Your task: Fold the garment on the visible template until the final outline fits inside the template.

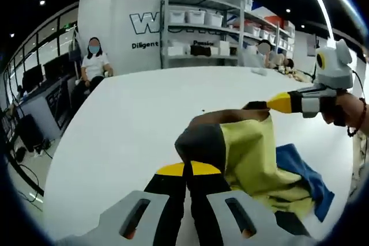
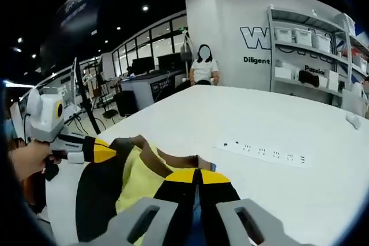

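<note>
My left gripper (image 1: 187,170), yellow-tipped jaws pressed together, pinches the dark grey edge of a soft garment (image 1: 253,154) of pale yellow cloth with grey trim and a blue panel, lifted and bunched above the smooth white counter (image 1: 132,119). My right gripper (image 2: 196,176) likewise has its jaws clamped on the garment's cloth at another edge, the fabric sagging in loose folds between the two. In the right gripper view a white power strip (image 2: 262,152), long and flat, lies farther out on the counter. Beyond the counter stand metal shelves (image 1: 202,27) holding white bins, and a seated person (image 2: 204,68) in white.
</note>
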